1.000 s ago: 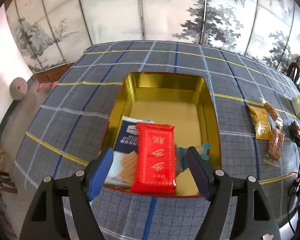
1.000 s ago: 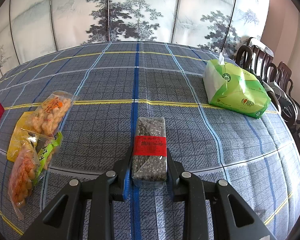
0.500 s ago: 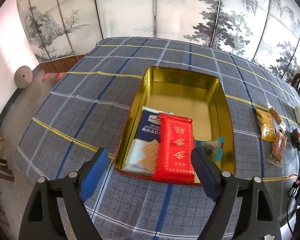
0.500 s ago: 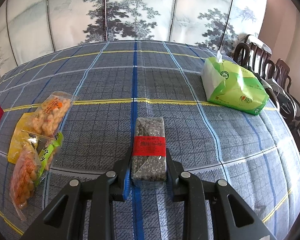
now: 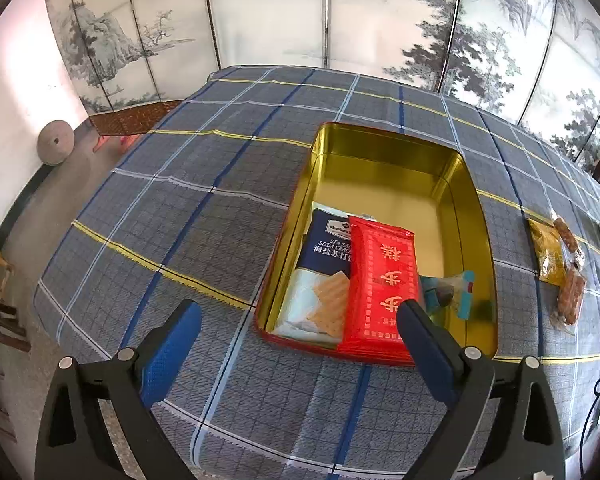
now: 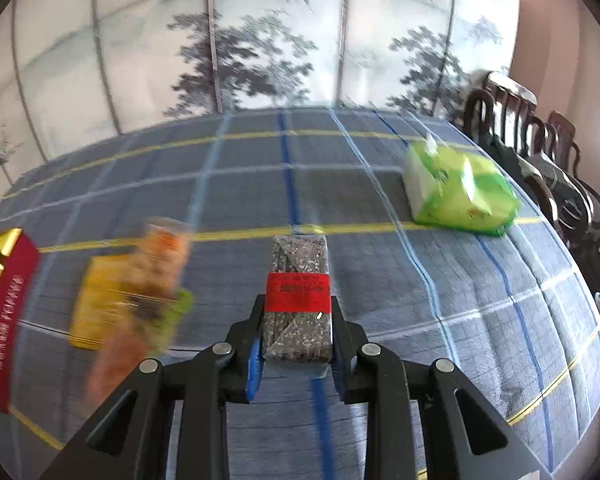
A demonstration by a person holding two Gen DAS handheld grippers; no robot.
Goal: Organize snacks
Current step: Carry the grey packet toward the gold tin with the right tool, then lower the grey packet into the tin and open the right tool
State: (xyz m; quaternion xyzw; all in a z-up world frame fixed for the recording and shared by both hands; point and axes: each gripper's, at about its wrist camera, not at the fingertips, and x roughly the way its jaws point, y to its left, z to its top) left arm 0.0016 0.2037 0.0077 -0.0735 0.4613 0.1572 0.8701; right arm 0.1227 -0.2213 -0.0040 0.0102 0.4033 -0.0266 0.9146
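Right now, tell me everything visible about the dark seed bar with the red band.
The dark seed bar is a flat rectangular block, speckled black and grey, sealed in clear glossy wrap with a red paper band across its middle. The right gripper is shut on its near end, one of the fingers pressing each long side. It points away from the camera, roughly level, above the plaid tablecloth.

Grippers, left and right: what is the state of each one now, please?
Left gripper: open, holding nothing, jaws just opened wider.
Right gripper: shut on the dark snack bar.
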